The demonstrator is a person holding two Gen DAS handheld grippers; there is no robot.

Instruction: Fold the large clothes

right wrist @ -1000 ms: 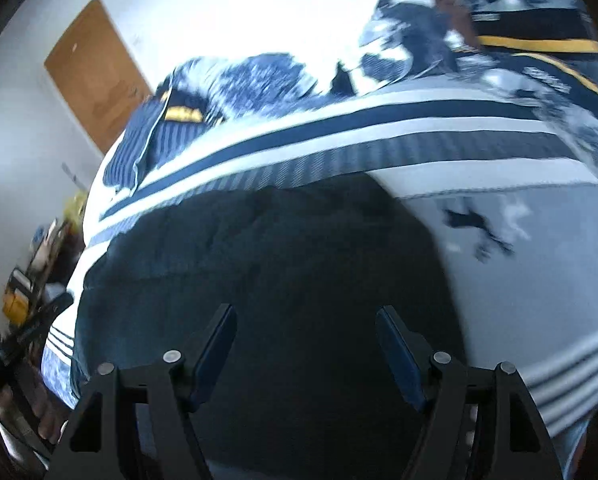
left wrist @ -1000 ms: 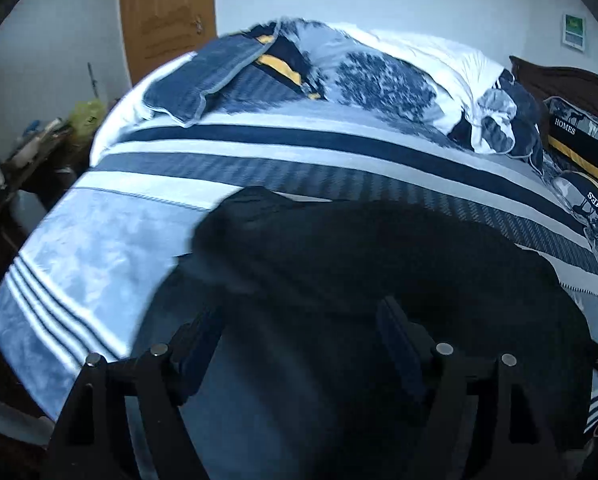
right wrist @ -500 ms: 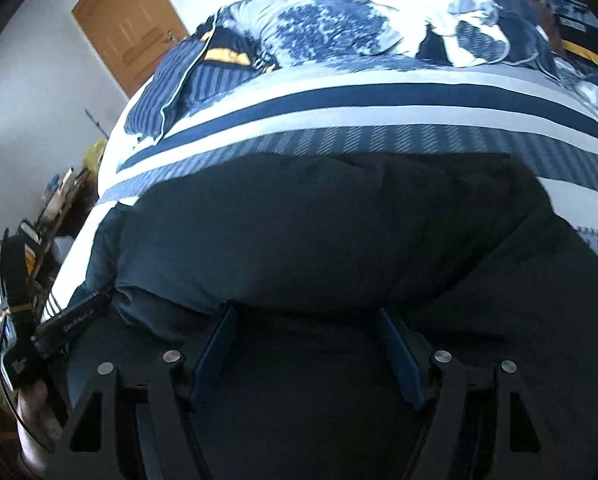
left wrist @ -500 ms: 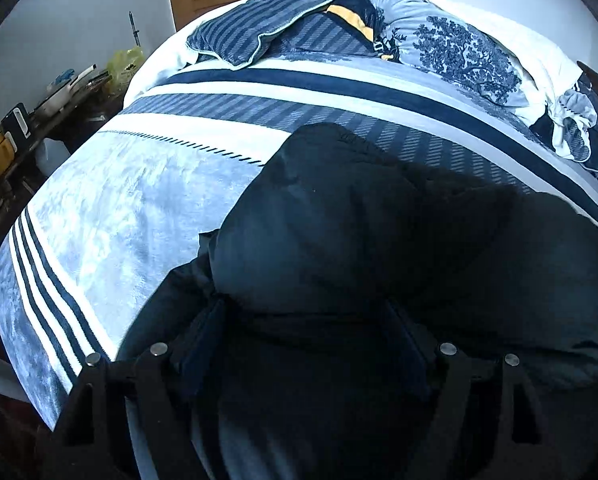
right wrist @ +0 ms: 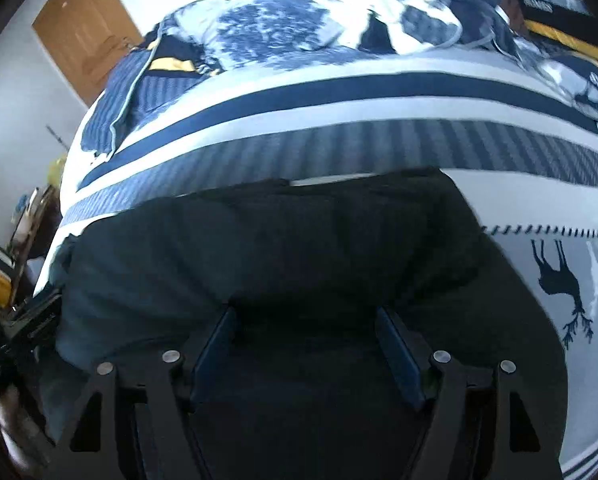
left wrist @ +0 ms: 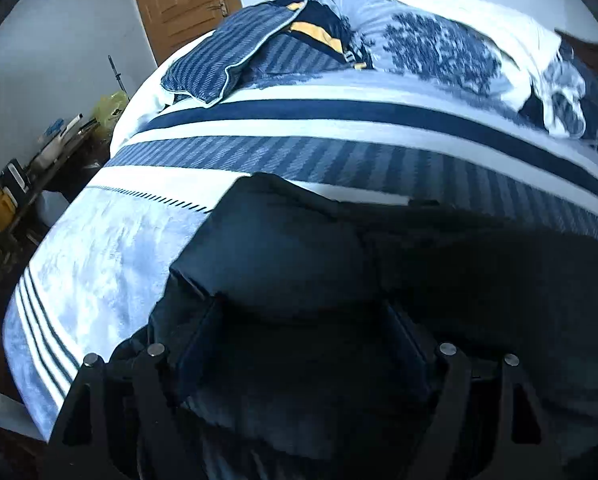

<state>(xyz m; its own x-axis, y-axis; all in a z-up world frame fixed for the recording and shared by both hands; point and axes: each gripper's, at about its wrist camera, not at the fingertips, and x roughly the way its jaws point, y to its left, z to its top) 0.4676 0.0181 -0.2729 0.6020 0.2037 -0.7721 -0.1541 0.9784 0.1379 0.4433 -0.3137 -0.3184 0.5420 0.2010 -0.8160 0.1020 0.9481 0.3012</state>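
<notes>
Bedspread (left wrist: 99, 264); jacket (left wrist: 283, 248) seemingly folded flatter.

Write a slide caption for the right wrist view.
Open right gripper over a folded dark jacket on a striped bedspread.

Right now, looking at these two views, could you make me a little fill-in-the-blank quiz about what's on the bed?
1. The dark garment lies on a bed cover patterned with blue and white ____.
2. Both fingers of the right hand-held gripper stand wide ____.
3. In the right wrist view, printed on the cover right of the garment is a dark ____.
4. The door behind the bed is made of ____.

Missing words: stripes; apart; deer; wood
</notes>
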